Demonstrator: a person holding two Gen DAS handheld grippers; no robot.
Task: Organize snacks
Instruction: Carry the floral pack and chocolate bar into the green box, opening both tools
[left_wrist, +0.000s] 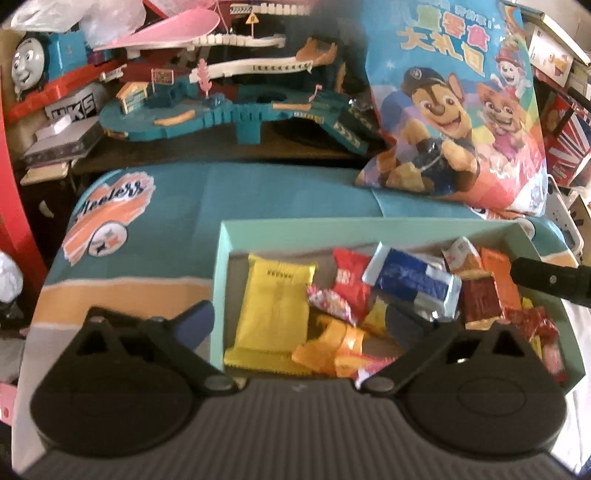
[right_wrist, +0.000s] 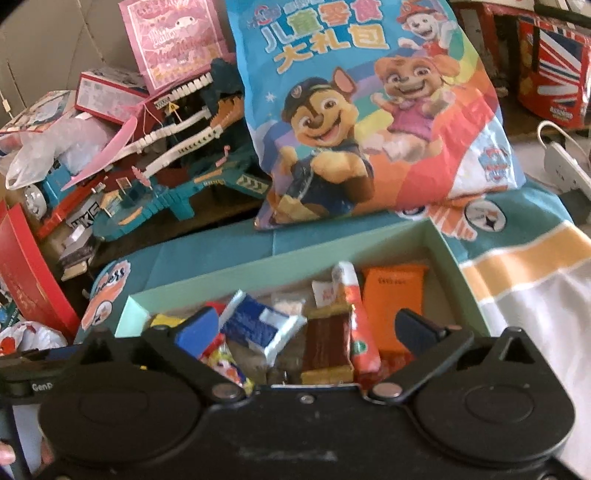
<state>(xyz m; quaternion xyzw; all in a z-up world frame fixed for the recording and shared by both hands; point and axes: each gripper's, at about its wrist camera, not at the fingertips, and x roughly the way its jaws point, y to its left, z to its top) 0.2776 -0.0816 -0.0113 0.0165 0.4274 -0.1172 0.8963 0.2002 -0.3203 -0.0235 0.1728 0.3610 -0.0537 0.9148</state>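
Both grippers hang over the mint-green box (left_wrist: 369, 230) of snacks on the teal cloth (left_wrist: 258, 195). The left gripper (left_wrist: 301, 319) and the right gripper (right_wrist: 306, 326) each have their fingers spread wide, gripping nothing. Inside lie a yellow packet (left_wrist: 275, 306), a blue-and-silver packet (right_wrist: 258, 326), a brown bar (right_wrist: 327, 345) and an orange packet (right_wrist: 393, 295), with the big cartoon-dog snack bag (right_wrist: 362, 110) propped up right behind the box.

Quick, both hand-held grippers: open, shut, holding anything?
Left hand-held gripper: open, holding nothing, over the snack box.
Right hand-held gripper: open, holding nothing, over the same box.
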